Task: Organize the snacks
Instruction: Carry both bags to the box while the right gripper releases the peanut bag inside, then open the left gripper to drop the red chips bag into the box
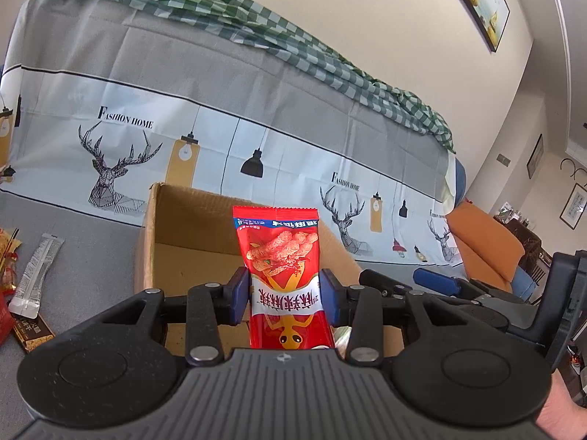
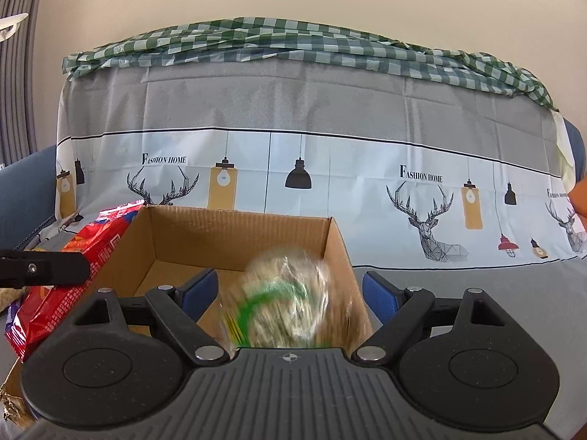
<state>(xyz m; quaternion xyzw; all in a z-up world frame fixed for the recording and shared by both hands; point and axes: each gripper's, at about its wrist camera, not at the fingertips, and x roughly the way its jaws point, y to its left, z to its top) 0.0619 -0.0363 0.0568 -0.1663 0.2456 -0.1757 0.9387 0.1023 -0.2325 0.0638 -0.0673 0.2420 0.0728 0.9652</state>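
Draped over a sofa, a grey and white printed cloth (image 1: 227, 84) with deer heads, hanging lamps and the words "FASHION HOME" fills the background of both views, with a green and white checked cloth (image 2: 330, 42) bunched along its top edge. On the grey seat part of that cloth stands an open brown cardboard box (image 1: 190, 234), at the centre of both frames.

In the left wrist view the left claw (image 1: 285, 295) is partly closed, its blue pads (image 1: 239, 293) pressing both sides of a red snack packet (image 1: 282, 267) printed with fried sticks and a yellow lizard figure. The packet stands upright, its print upside down, in front of and above the box. At the left edge of this frame lie a slim silver sachet (image 1: 35, 275), a brown wrapped bar (image 1: 31, 332) just below it, and further red and yellow packets cut off by the frame edge. The right claw (image 1: 436, 282) shows at the lower right of this view.

In the right wrist view the right claw (image 2: 290, 295) stands wide open, its blue pads (image 2: 198, 289) well apart. Between and beyond them, inside the box near its right wall, is a clear wrapped snack with green print (image 2: 282, 300), blurred; the pads do not touch it. The red packet appears at the left of this frame, beside the box's left wall.
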